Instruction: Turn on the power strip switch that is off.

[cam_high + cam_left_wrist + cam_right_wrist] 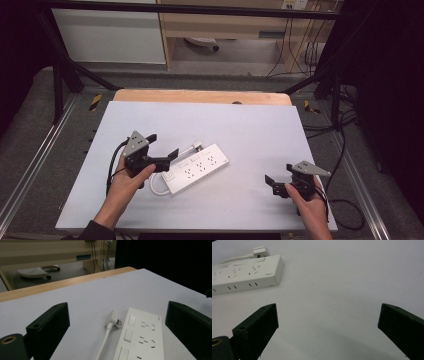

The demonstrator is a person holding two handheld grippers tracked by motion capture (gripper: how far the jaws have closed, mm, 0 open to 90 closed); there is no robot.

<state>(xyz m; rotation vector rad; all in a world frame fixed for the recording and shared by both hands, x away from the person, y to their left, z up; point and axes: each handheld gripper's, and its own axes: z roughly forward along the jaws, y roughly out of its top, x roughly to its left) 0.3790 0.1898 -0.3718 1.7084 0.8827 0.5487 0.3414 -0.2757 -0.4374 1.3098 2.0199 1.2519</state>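
Here, the left gripper (167, 156), jaws wide, hovers over a power strip (197, 169) at centre frame; the right gripper (272, 184), lower right, gapes too.

Lab: black frame rig (200, 9), cables (300, 55)

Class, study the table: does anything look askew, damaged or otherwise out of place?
Nothing damaged or spilled. The white power strip lies diagonally on the white table, its plug loose beside it, unplugged. Both hand-held grippers, left and right, are open.
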